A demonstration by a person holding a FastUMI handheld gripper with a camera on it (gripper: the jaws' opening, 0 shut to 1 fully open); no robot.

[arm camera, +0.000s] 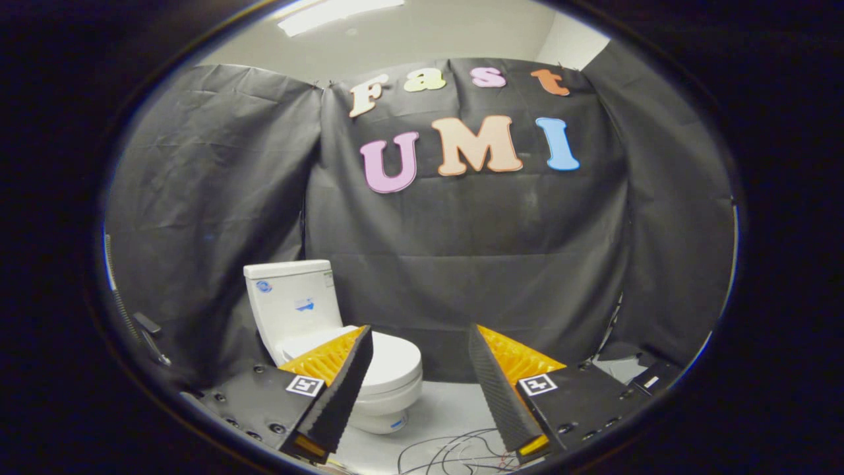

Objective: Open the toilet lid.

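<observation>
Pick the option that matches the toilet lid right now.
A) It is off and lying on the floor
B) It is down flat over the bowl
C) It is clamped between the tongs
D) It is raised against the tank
B: the toilet lid lies flat over the bowl, below the tank, while the tongs stand open and apart from it, with the toilet beyond them.

Black cloth wall (461,251) hangs creased across the back and both sides of the booth. Pale floor (442,412) below it, thin dark cables (455,455) lying loose in loops. Ceiling light strip (336,13) is on overhead.
</observation>
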